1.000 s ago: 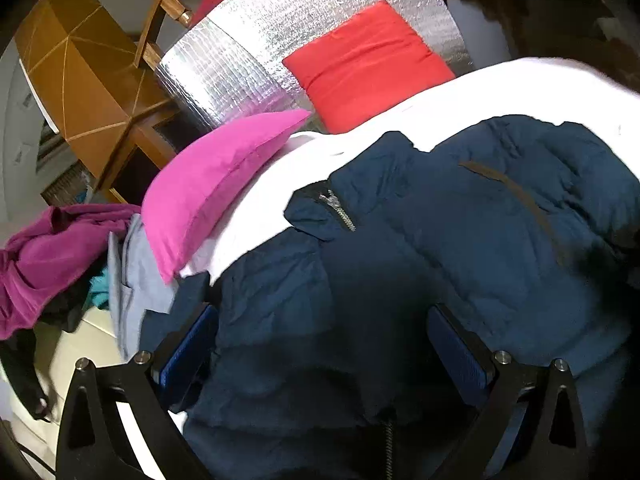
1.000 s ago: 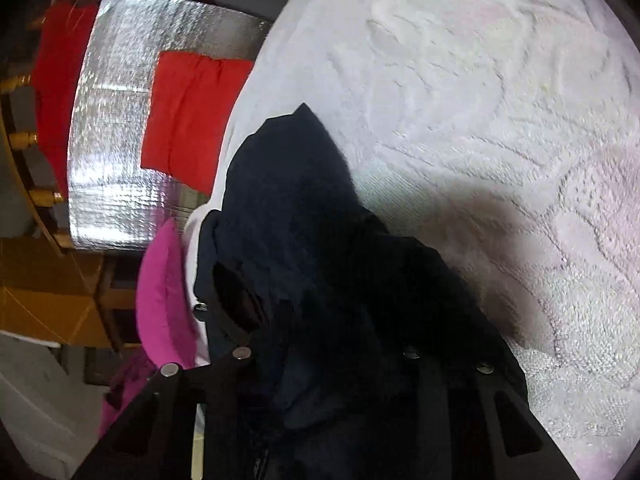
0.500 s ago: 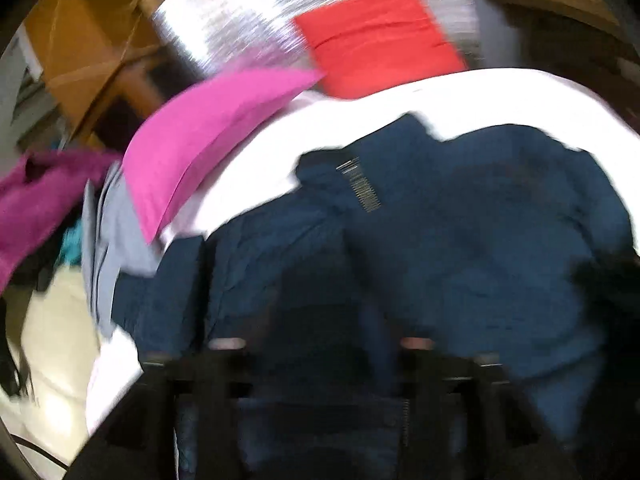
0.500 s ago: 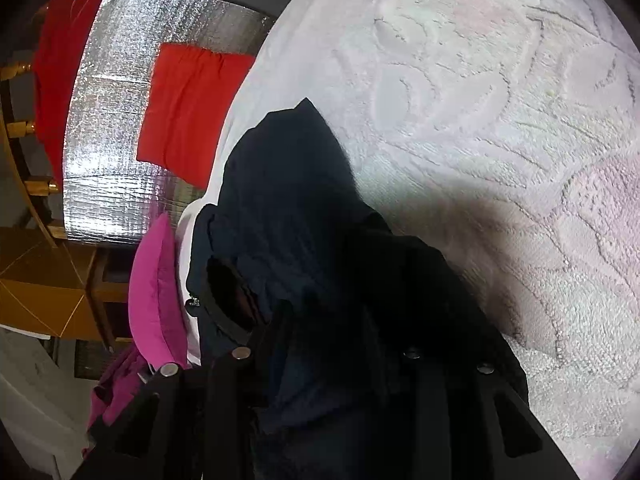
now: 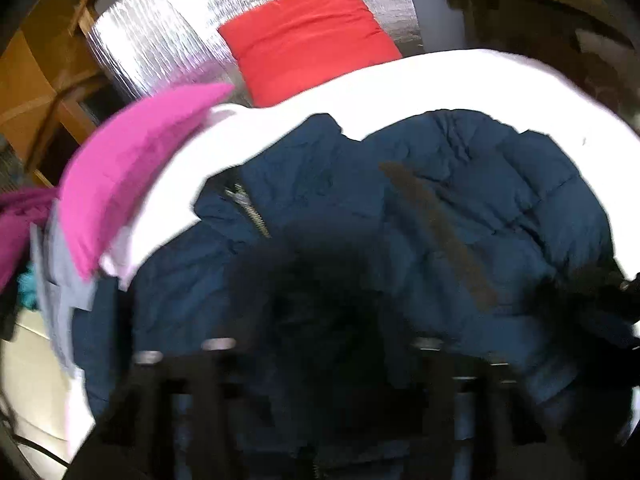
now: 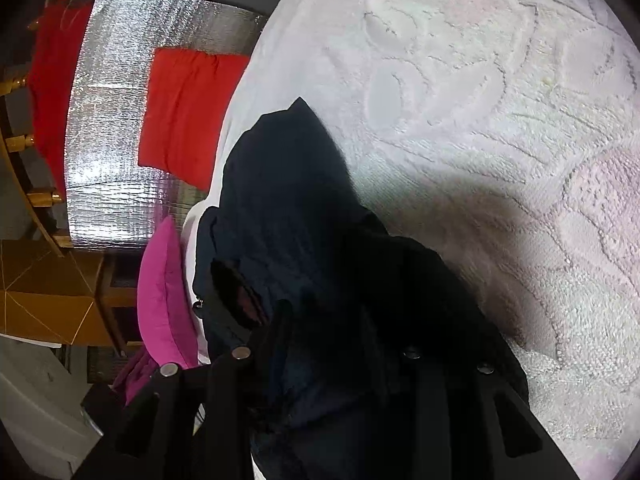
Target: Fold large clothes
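Note:
A navy puffer jacket (image 5: 460,200) with a zip lies spread on a white bedspread (image 5: 400,84). My left gripper (image 5: 320,344) is low over the jacket's near part, and its jaws are closing with a dark bunch of the fabric pressed between them; this view is blurred. In the right wrist view the jacket (image 6: 288,200) rises in a dark peak over the textured bedspread (image 6: 480,120). My right gripper (image 6: 324,352) is shut on a fold of the jacket, and the cloth hides its fingertips.
A pink pillow (image 5: 132,176) and a red pillow (image 5: 308,36) lie at the head of the bed against a silver foil panel (image 5: 168,40). A grey garment (image 5: 56,292) and a magenta one (image 5: 16,224) hang off the left edge. Wooden furniture (image 5: 28,80) stands beyond.
My left gripper dipped toward the jacket and its wide jaws came together on the fabric. The right gripper kept still with its hold on the jacket.

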Motion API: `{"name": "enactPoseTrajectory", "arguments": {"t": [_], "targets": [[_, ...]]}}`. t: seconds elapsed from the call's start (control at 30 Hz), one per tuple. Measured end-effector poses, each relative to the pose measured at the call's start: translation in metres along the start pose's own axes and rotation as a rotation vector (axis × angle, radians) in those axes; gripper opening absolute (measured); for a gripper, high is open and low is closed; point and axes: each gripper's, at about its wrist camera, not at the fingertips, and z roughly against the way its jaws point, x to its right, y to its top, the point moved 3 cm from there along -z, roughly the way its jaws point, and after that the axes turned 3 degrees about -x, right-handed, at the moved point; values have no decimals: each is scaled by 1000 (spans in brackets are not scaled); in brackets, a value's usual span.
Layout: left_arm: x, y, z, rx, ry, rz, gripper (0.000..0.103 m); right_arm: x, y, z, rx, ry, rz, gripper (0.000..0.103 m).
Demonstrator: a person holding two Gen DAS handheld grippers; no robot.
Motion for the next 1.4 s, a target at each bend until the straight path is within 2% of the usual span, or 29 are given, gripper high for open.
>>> {"name": "enactPoseTrajectory", "arguments": {"t": [0.03,0.1,0.27,0.33,0.47,0.5,0.57,0.6,0.67,0.7,0.73,0.8,0.9,1.03,1.07,1.1,1.13,1.17,1.2,1.23,1.3,1.4], "targets": [[0,0,0,8,-13,12,22,-1,-1,0,3,-4,6,42],[-6,-2,1,22,-43,36,16,-5,-2,1,10,-18,32,44],[-48,-14,19,72,-90,181,8,-11,-5,0,24,-47,78,49],[-67,-18,22,72,-60,223,6,-12,-5,0,29,-50,86,51],[-114,-37,32,73,-52,302,6,-14,-6,1,37,-60,99,53],[-128,-44,34,69,-20,326,6,-15,-6,1,38,-61,102,54],[-132,-49,41,88,26,299,6,-15,-6,0,40,-60,101,55],[-127,-48,44,95,24,265,9,-16,-6,0,43,-59,97,55],[-109,-45,47,90,-22,220,39,-16,-7,0,50,-57,89,56],[-96,-40,48,94,-52,191,72,-16,-8,1,53,-58,89,56],[-83,-35,50,117,-57,168,90,-16,-8,1,55,-59,89,56],[-59,-24,48,143,-44,132,91,-16,-8,1,56,-58,86,56],[-22,-7,28,90,-89,56,91,-14,-7,1,49,-43,70,56],[-4,5,-13,-2,-74,46,91,-13,-5,1,41,-26,61,60],[-4,5,-18,-4,-80,56,90,-14,-5,0,40,-26,64,61],[-5,4,-19,-1,-88,67,82,-15,-5,0,40,-26,66,62],[-6,4,-21,5,-104,83,62,-16,-5,0,39,-24,68,64],[-10,4,-22,10,-127,105,49,-16,-5,0,39,-23,69,65],[-14,5,-25,12,-137,115,29,-17,-5,0,39,-22,70,66],[-18,5,-24,9,-149,124,18,-17,-5,0,40,-23,71,66],[-28,5,-25,15,-185,155,11,-17,-6,0,39,-20,70,66],[-52,0,-14,28,-218,233,10,-16,-5,1,36,-17,71,66]]}}
